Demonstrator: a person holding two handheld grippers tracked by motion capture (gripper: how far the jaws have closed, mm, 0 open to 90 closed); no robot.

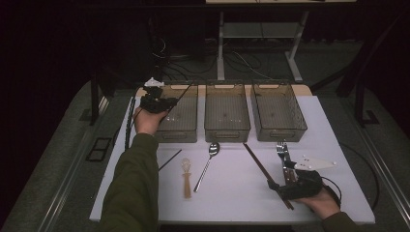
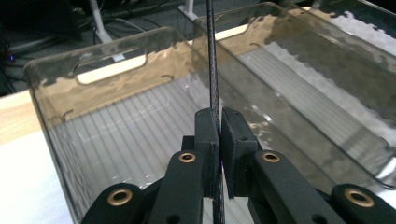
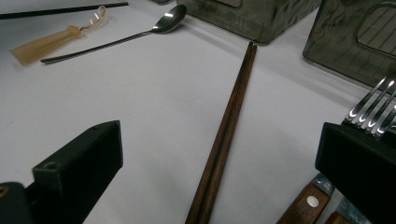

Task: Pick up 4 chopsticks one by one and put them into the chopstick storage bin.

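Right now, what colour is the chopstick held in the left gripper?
Black. The chopstick shows best in the left gripper view, clamped in the left gripper over a bin.

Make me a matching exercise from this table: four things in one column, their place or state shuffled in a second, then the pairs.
Things
1. black chopstick
2. spoon
3. brown chopsticks
4. right gripper

Places or states
A. lies on the white table, in front of the middle bin
B. jaws wide open, one on each side of a pair of sticks
C. clamped in the left gripper, above the left bin
D. lie on the table between open jaws, beside the forks

Pairs: 1-C, 2-A, 3-D, 4-B
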